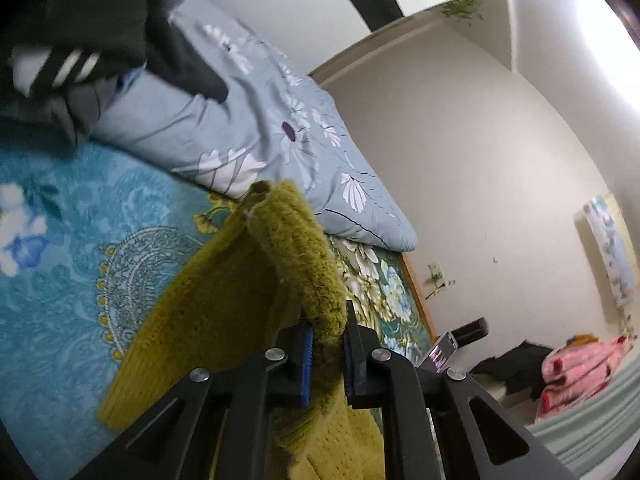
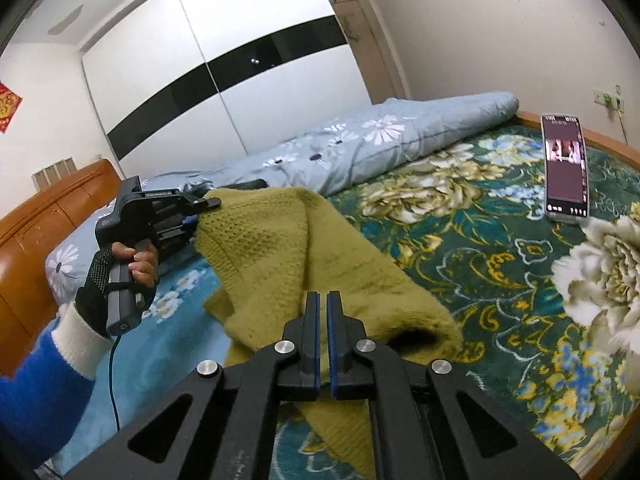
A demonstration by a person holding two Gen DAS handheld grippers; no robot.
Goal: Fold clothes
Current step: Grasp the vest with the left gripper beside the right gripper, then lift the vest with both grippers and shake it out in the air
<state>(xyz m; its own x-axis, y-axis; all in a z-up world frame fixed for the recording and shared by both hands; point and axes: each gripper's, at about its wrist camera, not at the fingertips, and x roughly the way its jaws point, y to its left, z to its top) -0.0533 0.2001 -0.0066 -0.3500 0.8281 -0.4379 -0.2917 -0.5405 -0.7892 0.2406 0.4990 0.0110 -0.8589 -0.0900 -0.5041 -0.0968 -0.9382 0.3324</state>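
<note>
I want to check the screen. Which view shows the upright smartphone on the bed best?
The right wrist view: the upright smartphone stands unobstructed on the dark green floral bedspread, its lit screen facing the camera. The left wrist view shows only a small, tilted, distant glimpse beyond the gripper.

The bed (image 1: 60, 280) is viewed closely and tilted from the left wrist, toward the wall. From the right wrist, the wardrobe (image 2: 224, 64) is faced. The quilt (image 1: 248, 120) is shared.
</note>
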